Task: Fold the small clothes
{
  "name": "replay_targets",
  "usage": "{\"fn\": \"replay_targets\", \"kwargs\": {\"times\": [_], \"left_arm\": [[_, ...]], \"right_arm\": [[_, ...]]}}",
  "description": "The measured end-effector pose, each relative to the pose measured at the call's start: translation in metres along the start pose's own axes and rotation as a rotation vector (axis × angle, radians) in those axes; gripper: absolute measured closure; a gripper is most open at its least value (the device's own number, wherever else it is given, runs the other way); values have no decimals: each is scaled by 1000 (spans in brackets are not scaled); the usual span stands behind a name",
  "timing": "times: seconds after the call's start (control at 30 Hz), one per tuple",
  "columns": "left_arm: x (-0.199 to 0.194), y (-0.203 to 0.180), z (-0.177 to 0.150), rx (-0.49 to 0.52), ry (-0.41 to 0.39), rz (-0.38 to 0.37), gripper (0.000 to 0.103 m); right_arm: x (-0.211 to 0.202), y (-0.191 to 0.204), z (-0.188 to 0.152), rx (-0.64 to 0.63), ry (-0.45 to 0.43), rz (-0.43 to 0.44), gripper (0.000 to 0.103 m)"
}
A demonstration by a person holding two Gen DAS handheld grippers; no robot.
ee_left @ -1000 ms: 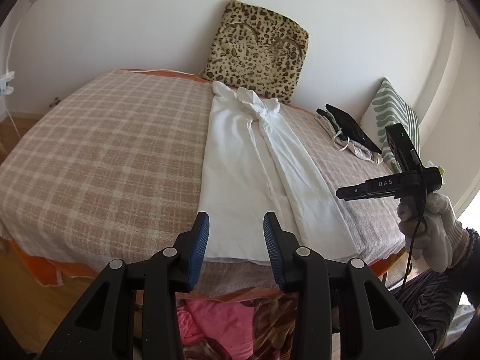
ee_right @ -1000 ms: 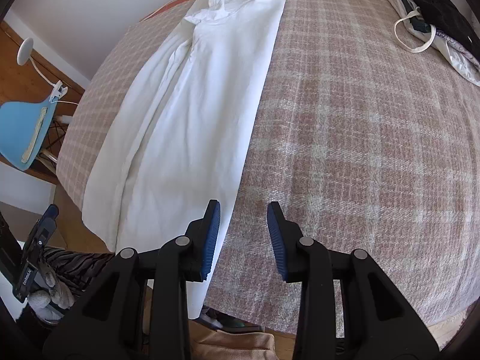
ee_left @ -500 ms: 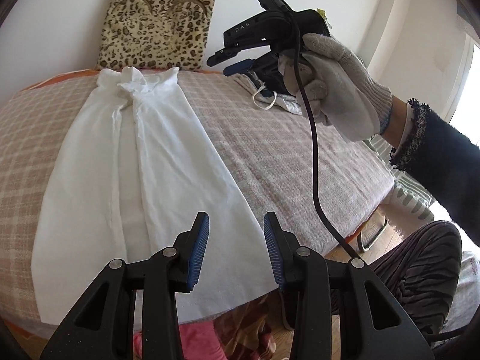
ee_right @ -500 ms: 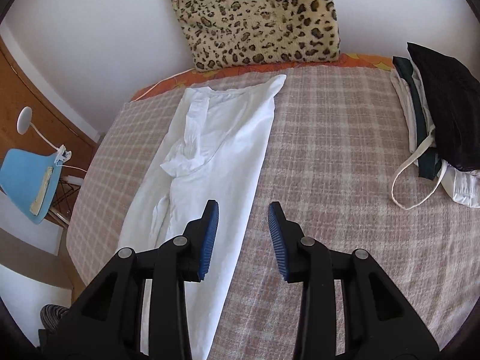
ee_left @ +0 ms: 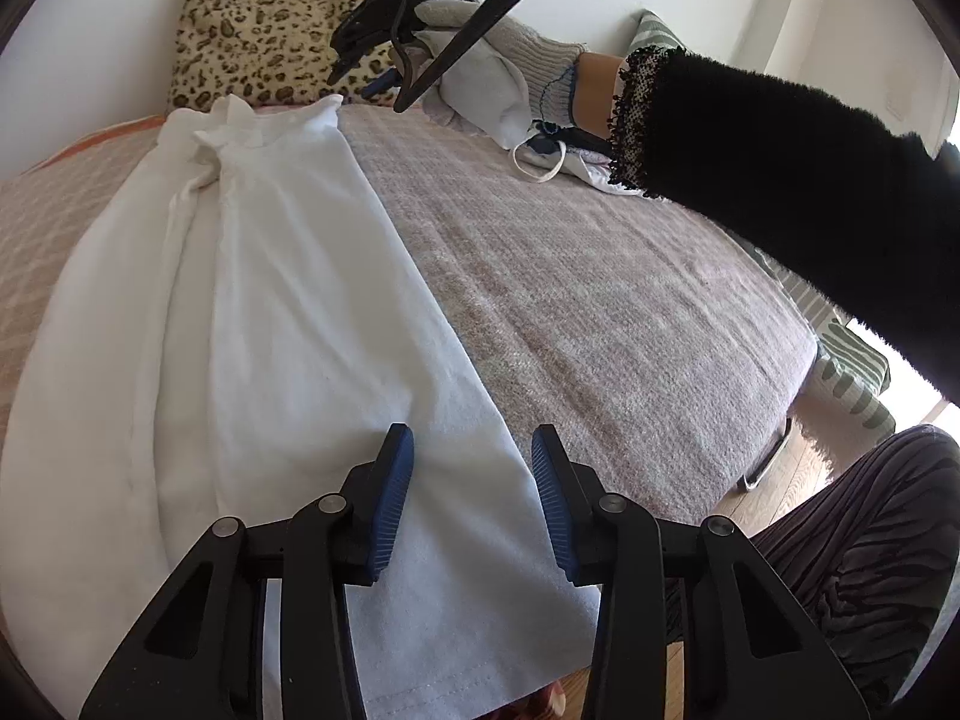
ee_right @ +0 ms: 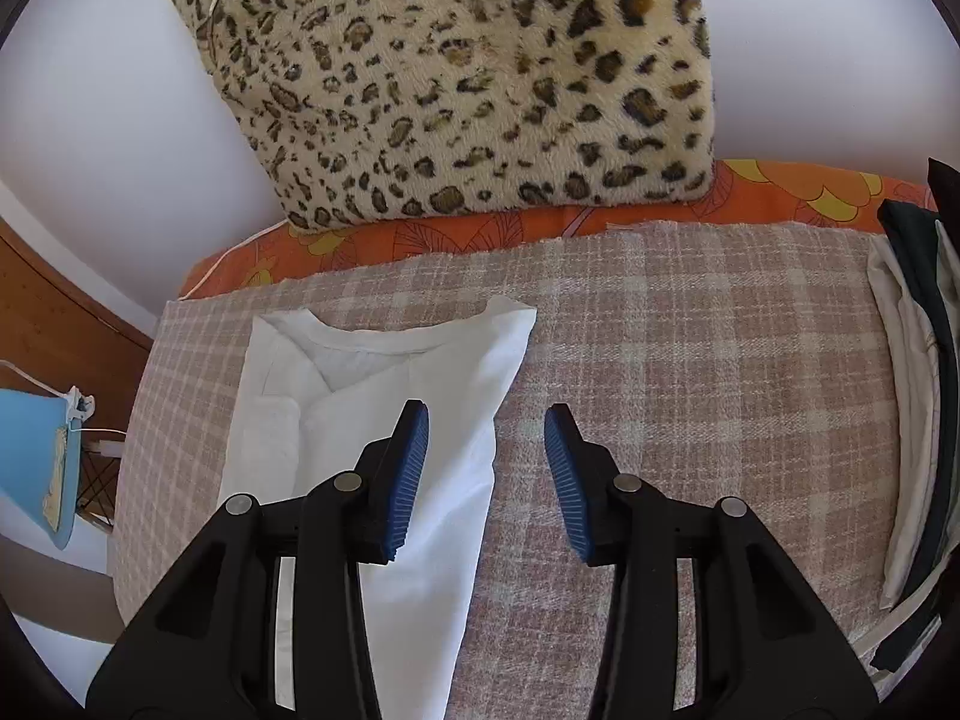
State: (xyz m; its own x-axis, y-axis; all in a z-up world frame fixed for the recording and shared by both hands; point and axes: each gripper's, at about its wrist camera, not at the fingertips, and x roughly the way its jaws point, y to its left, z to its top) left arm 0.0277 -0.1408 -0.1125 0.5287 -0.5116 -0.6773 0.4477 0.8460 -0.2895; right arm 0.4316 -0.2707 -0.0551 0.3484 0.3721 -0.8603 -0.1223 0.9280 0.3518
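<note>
From the left wrist, the left gripper [ee_left: 472, 462] hangs spread and empty over the hem of the white garment [ee_left: 270, 312] on the plaid bedspread [ee_left: 600, 312]; a black sleeve [ee_left: 780, 180] crosses overhead. From the right wrist, the right gripper [ee_right: 486, 456], its jaws just widening with nothing between them, hovers by the garment's collar edge, below the leopard cushion [ee_right: 468, 78], with a stack of clothes [ee_right: 918, 390] at the right.

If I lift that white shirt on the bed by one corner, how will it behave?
The white shirt will probably go limp and drape; it lies flat with soft creases. It looks thin, so likely light. Its folded-in side may fall open, since nothing pins it to the plaid blanket.
</note>
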Motion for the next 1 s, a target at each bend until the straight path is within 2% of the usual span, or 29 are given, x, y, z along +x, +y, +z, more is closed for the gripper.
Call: {"fn": "replay_targets", "kwargs": {"times": [0.07,0.13,0.2,0.27,0.3,0.43,0.5,0.6,0.63,0.7,0.77,0.87,0.9,0.93,0.97,1.0], "left_arm": [[2,3,1,-9,-10,-5,80],[4,12,3,-43,-13,-18,96],[6,20,5,-72,-13,-42,100],[6,21,5,-79,-13,-52,101],[5,20,6,-76,-12,-58,101],[6,16,6,-99,9,-124,102],[8,12,4,-85,15,-126,102],[11,11,5,-87,22,-143,102],[12,12,5,-97,22,-152,102],[13,12,5,-115,26,-171,102],[12,7,5,-86,27,-165,102],[11,0,4,-58,27,-155,102],[10,-1,4,-61,28,-156,102],[11,-1,4,-63,29,-158,102],[11,-1,4,-62,30,-157,102],[11,-2,4,-62,30,-156,102]], "right_arm": [[12,-3,6,4,-6,-6,60],[23,-7,10,16,-1,9,60],[31,-8,11,16,5,14,62],[36,-7,11,-4,3,-5,80],[38,-6,11,-14,6,-16,96],[33,2,19,-72,-8,-93,99],[31,6,24,-106,-9,-122,99],[39,10,27,-163,-8,-265,101],[43,8,27,-161,2,-283,102],[45,-1,29,-116,1,-282,102],[39,-9,30,-56,-18,-251,101],[26,-18,28,14,-7,-108,96],[22,-19,25,28,-6,-64,85],[20,-19,23,41,-4,-42,67],[16,-21,19,46,-3,-30,59],[17,-19,17,43,1,-24,56]]}}
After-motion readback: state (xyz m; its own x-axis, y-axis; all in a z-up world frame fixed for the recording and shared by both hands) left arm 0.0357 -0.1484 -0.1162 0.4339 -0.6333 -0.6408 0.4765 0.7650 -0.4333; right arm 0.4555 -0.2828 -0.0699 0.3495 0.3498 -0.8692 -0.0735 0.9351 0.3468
